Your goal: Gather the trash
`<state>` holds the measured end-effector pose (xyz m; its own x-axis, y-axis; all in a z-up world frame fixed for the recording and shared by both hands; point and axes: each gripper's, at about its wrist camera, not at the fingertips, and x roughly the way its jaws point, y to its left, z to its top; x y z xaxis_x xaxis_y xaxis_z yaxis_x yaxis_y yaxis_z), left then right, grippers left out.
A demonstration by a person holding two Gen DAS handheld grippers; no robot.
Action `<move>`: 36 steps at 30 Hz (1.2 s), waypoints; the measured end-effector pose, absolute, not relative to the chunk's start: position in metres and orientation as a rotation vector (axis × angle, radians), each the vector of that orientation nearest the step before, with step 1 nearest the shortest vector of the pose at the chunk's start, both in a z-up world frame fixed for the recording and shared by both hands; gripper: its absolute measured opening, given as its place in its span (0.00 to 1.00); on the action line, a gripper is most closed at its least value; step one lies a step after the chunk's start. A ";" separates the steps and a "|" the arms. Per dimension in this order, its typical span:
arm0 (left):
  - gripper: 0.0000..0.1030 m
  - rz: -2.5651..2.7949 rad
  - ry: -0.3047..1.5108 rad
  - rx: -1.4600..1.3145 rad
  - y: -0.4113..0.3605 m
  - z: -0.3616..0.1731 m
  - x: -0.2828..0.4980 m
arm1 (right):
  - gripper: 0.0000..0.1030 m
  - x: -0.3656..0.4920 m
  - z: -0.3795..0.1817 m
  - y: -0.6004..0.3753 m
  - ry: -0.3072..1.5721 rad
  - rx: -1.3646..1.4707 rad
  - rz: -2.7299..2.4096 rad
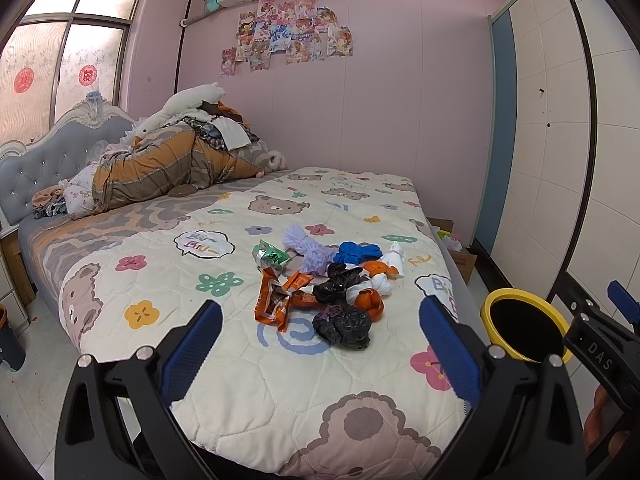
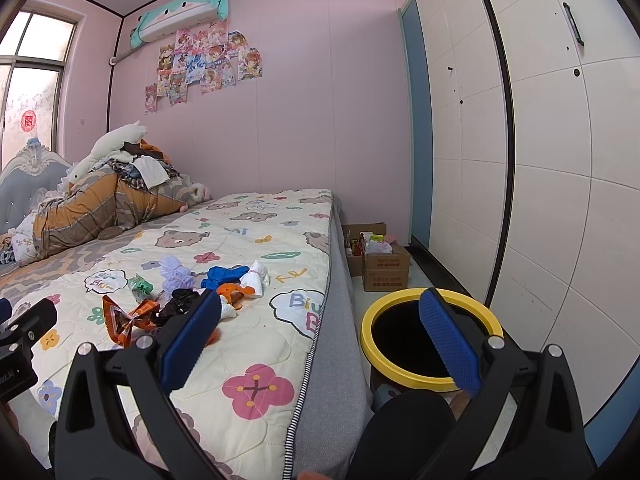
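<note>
A heap of trash lies on the bed quilt (image 1: 248,380): orange snack wrappers (image 1: 276,300), a green wrapper (image 1: 270,257), black plastic bags (image 1: 344,326), orange peel (image 1: 370,302), white knotted bags (image 1: 384,276), a blue cloth (image 1: 357,252) and a lilac yarn bundle (image 1: 308,250). The heap also shows in the right wrist view (image 2: 188,300). My left gripper (image 1: 320,344) is open and empty, just short of the heap. My right gripper (image 2: 320,340) is open and empty, above the bed edge beside a yellow-rimmed bin (image 2: 432,332), also in the left wrist view (image 1: 524,326).
Piled bedding and plush toys (image 1: 160,160) lie at the headboard end. Cardboard boxes (image 2: 384,264) stand on the floor between the bed and a white wardrobe (image 2: 540,200). The bin stands on the floor at the bed's right side.
</note>
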<state>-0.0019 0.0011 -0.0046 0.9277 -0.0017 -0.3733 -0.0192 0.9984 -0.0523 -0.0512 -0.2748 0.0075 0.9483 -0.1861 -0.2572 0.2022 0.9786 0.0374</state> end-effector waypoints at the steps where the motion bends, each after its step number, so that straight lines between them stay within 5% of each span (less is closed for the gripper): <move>1: 0.92 0.009 0.384 -0.056 0.001 -0.005 -0.002 | 0.92 -0.051 0.007 -0.275 0.257 0.064 -0.198; 15: 0.92 0.008 0.491 -0.135 0.037 -0.022 0.045 | 0.92 -0.021 -0.016 -0.266 0.326 0.044 -0.024; 36: 0.92 0.113 0.741 -0.221 0.126 -0.053 0.236 | 0.92 0.091 -0.068 -0.175 0.525 -0.110 0.340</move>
